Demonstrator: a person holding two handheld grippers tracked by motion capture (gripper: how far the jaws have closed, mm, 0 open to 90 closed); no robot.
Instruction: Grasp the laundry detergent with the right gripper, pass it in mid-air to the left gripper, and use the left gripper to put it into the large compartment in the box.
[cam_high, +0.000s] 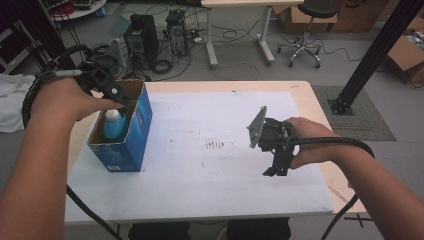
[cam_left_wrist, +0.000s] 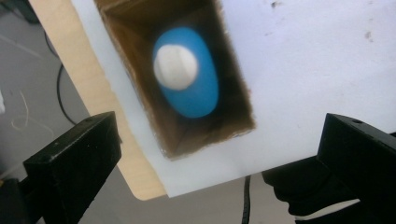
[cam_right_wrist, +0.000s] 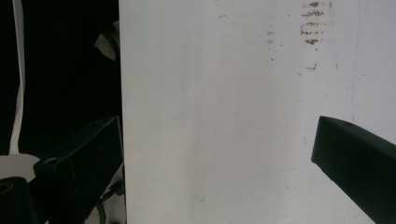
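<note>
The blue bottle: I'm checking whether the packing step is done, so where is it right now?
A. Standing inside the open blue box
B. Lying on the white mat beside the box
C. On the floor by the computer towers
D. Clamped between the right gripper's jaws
A: the blue bottle stands upright inside the open blue box, white cap up, with the left gripper open above it and gripping nothing.

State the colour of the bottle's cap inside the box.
White, on a blue bottle; the cap shows best in the left gripper view.

No readable text, labels, brands, numbers or signs
</note>
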